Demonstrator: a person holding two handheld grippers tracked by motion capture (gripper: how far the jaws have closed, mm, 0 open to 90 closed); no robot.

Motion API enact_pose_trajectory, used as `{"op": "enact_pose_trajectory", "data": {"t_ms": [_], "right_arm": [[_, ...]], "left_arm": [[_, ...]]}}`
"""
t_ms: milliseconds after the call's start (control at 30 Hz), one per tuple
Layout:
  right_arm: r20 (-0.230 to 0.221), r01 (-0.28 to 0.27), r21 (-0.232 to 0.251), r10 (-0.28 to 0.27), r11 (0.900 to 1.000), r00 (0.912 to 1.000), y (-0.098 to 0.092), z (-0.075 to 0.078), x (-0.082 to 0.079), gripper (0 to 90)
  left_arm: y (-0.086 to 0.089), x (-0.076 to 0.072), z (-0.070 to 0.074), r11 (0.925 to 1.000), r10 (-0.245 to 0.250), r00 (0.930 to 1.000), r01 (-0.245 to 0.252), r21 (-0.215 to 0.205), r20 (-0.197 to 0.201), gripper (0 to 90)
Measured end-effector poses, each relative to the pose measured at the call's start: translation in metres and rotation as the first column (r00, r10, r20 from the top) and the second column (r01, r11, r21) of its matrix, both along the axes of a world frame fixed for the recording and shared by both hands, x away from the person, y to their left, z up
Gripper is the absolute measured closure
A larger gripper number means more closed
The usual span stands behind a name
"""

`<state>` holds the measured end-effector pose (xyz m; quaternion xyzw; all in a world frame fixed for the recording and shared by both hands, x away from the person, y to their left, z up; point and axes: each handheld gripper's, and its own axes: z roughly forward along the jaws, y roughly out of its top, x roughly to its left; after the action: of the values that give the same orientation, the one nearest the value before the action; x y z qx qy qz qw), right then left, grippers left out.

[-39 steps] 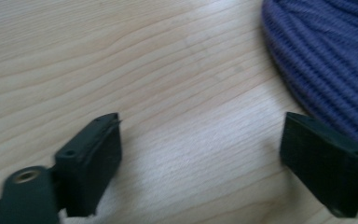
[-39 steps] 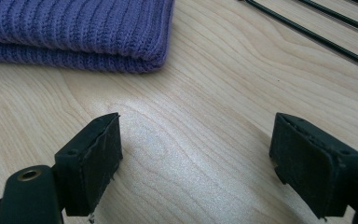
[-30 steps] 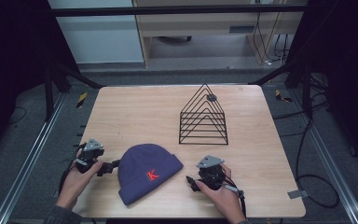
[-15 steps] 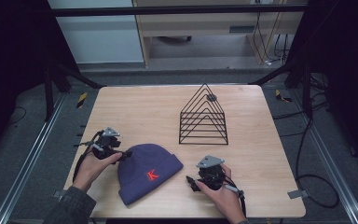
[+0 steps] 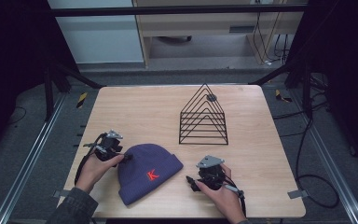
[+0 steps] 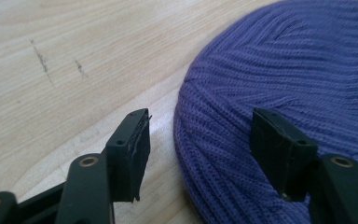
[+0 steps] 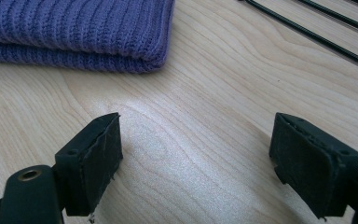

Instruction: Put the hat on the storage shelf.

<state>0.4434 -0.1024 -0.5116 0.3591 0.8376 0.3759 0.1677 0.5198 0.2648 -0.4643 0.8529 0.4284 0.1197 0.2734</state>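
One purple knit beanie (image 5: 147, 171) lies flat on the near-left part of the wooden table (image 5: 256, 154), its long axis running diagonally — rounded crown toward the near left, folded cuff toward the far right, red letter mark on the cuff facing up. One black wire rack (image 5: 204, 117), triangular in outline, stands upright farther back, well apart from the beanie. Two grippers are counted, one per hand. The left gripper (image 6: 200, 154) sits at the beanie's left edge; its jaws have just been closing and straddle the crown's rim, one jaw over bare wood, the other over the knit, with a gap at each pad — no pinch seen. The right gripper (image 7: 193, 161) rests on the table to the right of the cuff, jaws parted over bare wood, holding nothing. The rack's wires are cut off at the upper edge of the right gripper view.
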Motion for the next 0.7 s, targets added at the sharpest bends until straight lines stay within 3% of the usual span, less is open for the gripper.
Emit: {"op": "enact_pose_trajectory", "data": {"t_ms": [200, 700], "right_arm": [[0.0, 0.0, 0.0, 0.0, 1.0, 1.0, 0.0, 0.0, 0.0, 17.1], [0.0, 0.0, 0.0, 0.0, 1.0, 1.0, 0.0, 0.0, 0.0, 17.1]], "left_arm": [[-0.0001, -0.0006, -0.0035, 1.0, 0.004, 0.9993, -0.004, 0.008, -0.036, 42.0], [-0.0004, -0.0007, -0.0099, 1.0, 0.001, 0.9979, -0.001, 0.008, -0.065, 42.5]]}}
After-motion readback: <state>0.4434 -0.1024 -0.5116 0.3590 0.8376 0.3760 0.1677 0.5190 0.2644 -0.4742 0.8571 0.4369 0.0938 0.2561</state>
